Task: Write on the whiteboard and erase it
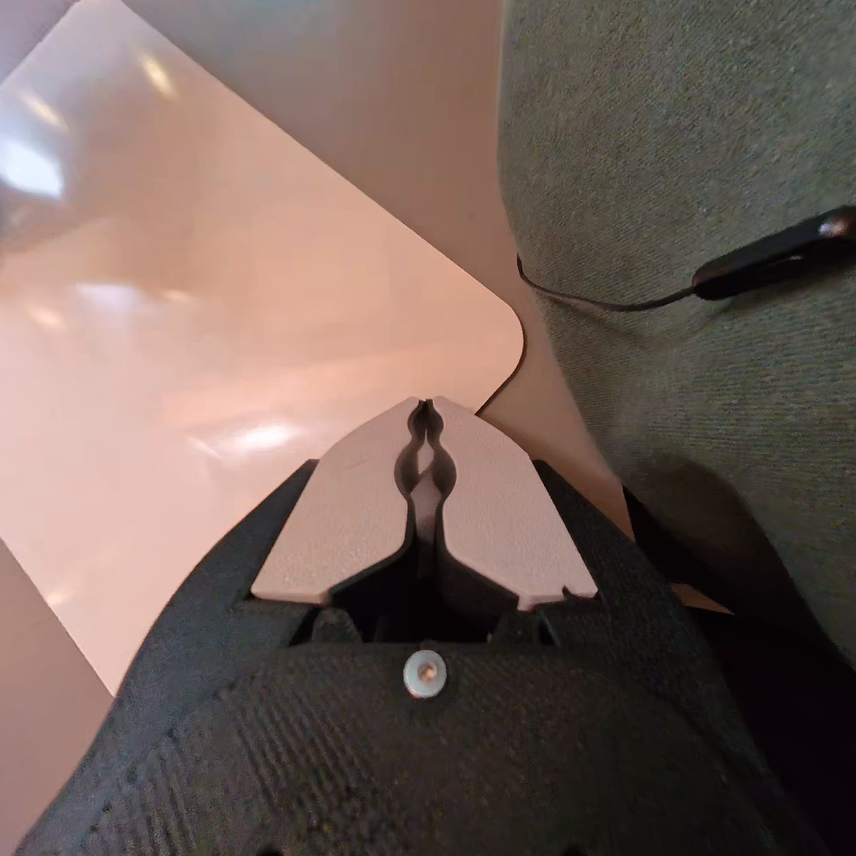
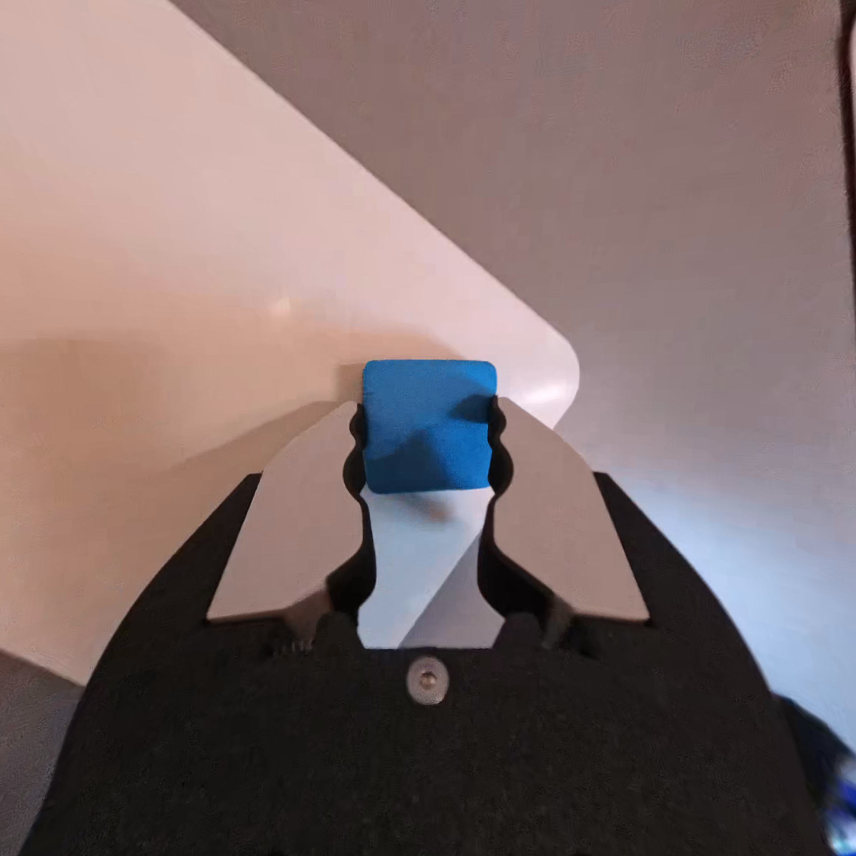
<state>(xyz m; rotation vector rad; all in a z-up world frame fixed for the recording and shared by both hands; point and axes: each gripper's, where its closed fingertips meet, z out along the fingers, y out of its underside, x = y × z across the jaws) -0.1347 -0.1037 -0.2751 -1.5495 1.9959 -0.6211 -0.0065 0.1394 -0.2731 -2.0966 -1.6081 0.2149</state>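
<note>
The whiteboard (image 1: 208, 324) is a glossy white sheet with rounded corners lying on a grey table; no marks show on it. My left gripper (image 1: 427, 407) is shut and empty, its tips over the board's near right corner. In the right wrist view the whiteboard (image 2: 185, 231) fills the left side. My right gripper (image 2: 426, 412) is shut on a blue foam eraser block (image 2: 426, 426), which sits on the board near its rounded corner. No marker is in view.
A person's grey-green garment (image 1: 671, 185) fills the right of the left wrist view, with a black clip and thin cable (image 1: 764, 259) on it. The grey table surface (image 2: 648, 208) lies beyond the board's edge. A dark edge (image 2: 845, 69) shows at the upper right. Left tips to right tips: about 25 cm.
</note>
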